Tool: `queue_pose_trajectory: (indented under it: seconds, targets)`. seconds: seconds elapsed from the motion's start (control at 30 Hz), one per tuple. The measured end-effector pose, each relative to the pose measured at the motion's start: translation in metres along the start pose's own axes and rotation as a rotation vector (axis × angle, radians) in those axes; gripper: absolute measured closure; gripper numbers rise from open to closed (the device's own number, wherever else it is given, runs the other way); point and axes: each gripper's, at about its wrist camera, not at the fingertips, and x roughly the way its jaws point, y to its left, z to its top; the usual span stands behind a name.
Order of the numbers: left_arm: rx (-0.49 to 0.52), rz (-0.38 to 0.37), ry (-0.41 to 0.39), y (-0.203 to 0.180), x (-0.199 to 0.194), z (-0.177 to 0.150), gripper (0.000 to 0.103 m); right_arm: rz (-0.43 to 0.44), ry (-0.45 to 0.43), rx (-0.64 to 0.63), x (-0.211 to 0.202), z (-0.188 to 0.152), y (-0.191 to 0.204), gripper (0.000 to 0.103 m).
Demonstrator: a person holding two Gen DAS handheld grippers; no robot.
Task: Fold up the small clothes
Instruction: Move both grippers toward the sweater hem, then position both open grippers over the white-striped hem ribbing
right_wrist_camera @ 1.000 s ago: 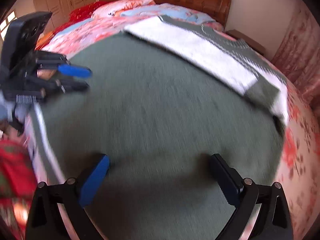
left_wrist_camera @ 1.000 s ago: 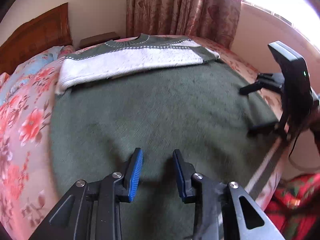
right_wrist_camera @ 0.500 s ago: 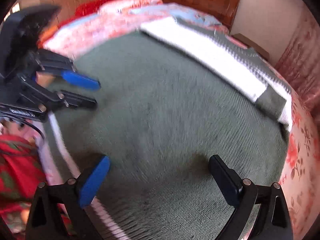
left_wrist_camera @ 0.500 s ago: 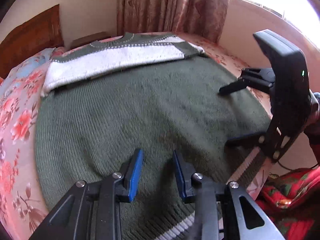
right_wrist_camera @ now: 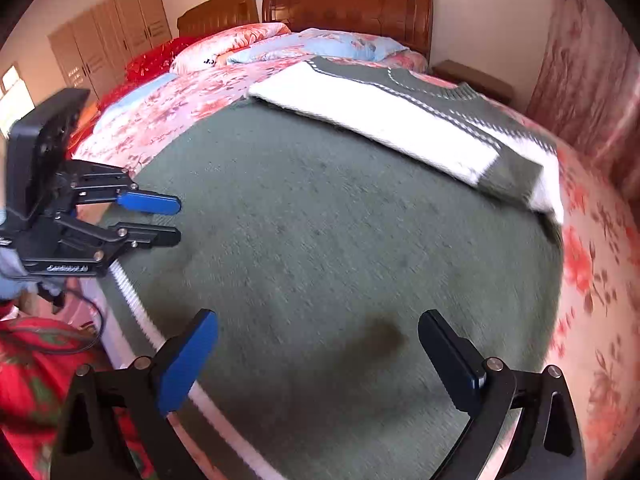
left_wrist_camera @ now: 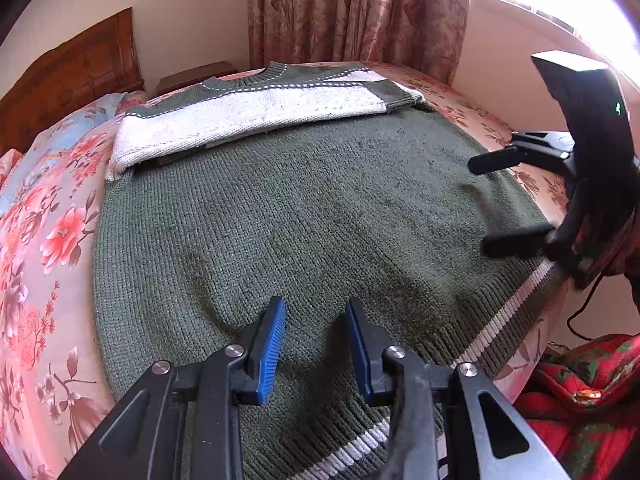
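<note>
Sweater (left_wrist_camera: 320, 208) flat; collar apparently toward curtain (left_wrist_camera: 352, 12).

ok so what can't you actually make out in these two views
- Sweater hem: in the left wrist view, partly hidden behind the left gripper and cut off by the bottom edge.
- Sleeves: folded across the chest; what lies under them is hidden in both views.
- Right wrist view: blurred, so the knit cannot be made out, and the right gripper cannot be judged touching or above it.
</note>
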Motion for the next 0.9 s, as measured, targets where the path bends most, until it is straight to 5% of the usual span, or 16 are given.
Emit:
queue_pose_trajectory:
  seconds: [0.53,0.9]
  targets:
    - [0.009,0.031,-0.025,-0.002,-0.005,-0.009,0.071,-0.099,0.046,0.062,-0.017,-0.041,-0.022,0.0]
    - [0.002,0.027,0.0,0.008,-0.021,-0.028,0.071,-0.074,0.044,0.078,-0.031,-0.065,-0.019,0.0]
